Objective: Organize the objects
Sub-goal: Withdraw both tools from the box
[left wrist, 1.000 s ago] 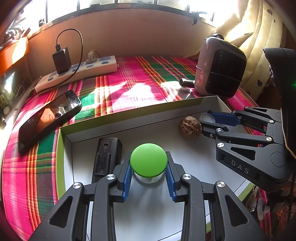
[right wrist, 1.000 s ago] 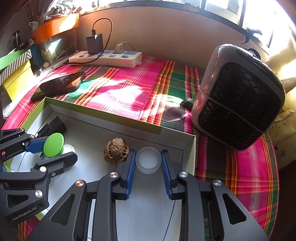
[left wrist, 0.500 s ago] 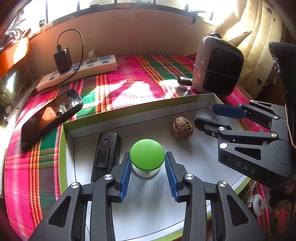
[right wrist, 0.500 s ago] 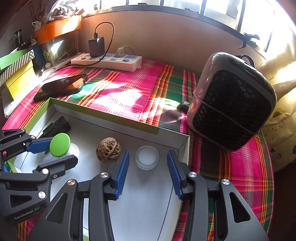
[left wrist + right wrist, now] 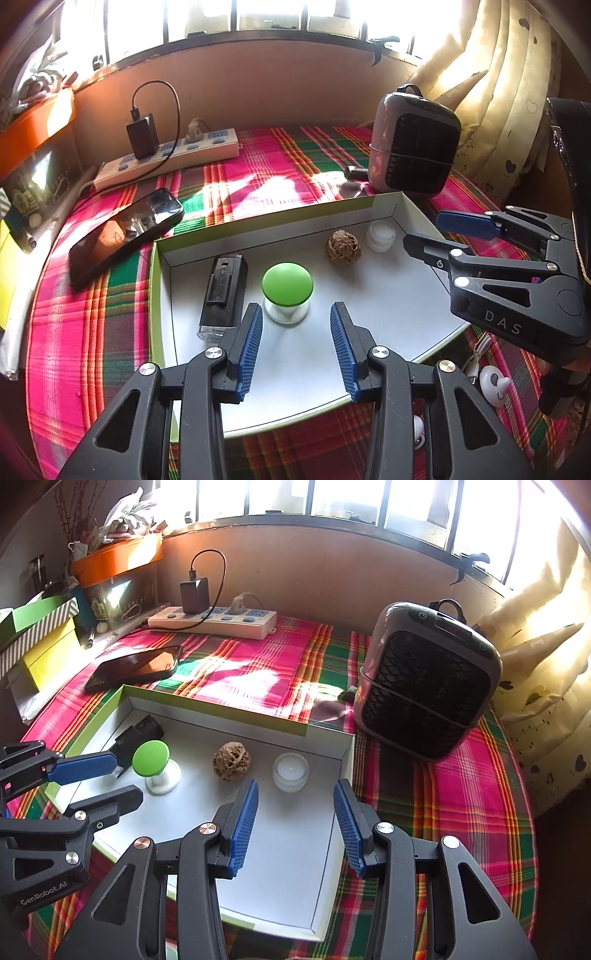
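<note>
Both grippers withdrawn, jaws spread, jar (image 5: pixel 287 291) and cup (image 5: pixel 290 771) freed.

Inside the shallow box (image 5: pixel 400 206) lie four things: one black device (image 5: pixel 223 291), one green-capped jar (image 5: pixel 287 293), one walnut (image 5: pixel 342 247) and one small clear jar (image 5: pixel 381 235). Outside the box, on the plaid cloth (image 5: pixel 92 332), there are one phone (image 5: pixel 123 234), one power strip (image 5: pixel 166 158) carrying one black charger (image 5: pixel 142 134) and one white plug (image 5: pixel 192 130), and one heater (image 5: pixel 415 149). Two grippers are in view, each with two blue-padded fingers.
</note>
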